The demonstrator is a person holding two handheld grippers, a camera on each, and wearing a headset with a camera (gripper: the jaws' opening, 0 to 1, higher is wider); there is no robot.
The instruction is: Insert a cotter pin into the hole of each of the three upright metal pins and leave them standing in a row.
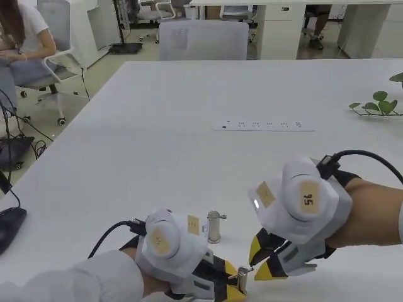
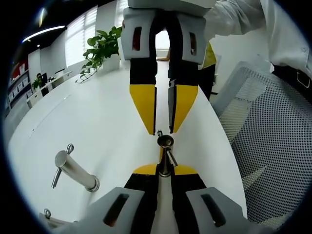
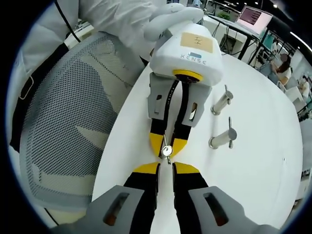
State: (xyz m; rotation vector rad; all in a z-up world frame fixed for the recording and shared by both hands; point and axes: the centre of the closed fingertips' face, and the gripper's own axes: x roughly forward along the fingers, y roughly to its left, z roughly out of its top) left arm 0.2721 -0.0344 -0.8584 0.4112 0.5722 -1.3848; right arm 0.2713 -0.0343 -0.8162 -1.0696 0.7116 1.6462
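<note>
Yellow-tipped, the left gripper (image 2: pixel 165 169) is clamped on a metal pin (image 2: pixel 165 143). A cotter pin (image 3: pixel 167 151) is pinched by the right gripper (image 3: pixel 165 167).

Tabletop (image 1: pixel 157 126): white, smooth, matt with a faint sheen.
Metal pin (image 2: pixel 165 145) between the left tool (image 2: pixel 165 169) jaws: bright polished steel, glossy; the other pins have the same finish.
Cotter pin (image 2: pixel 159 132): thin bare metal wire, shiny.
Left tool and right tool (image 1: pixel 255 267): smooth white plastic shells, slightly glossy, with tan paper labels (image 1: pixel 307 200). Jaws are matt yellow and black plastic.
Sleeve (image 1: pixel 107 280): white woven cloth.
Chair back (image 3: pixel 63 107): grey open mesh fabric.
</note>
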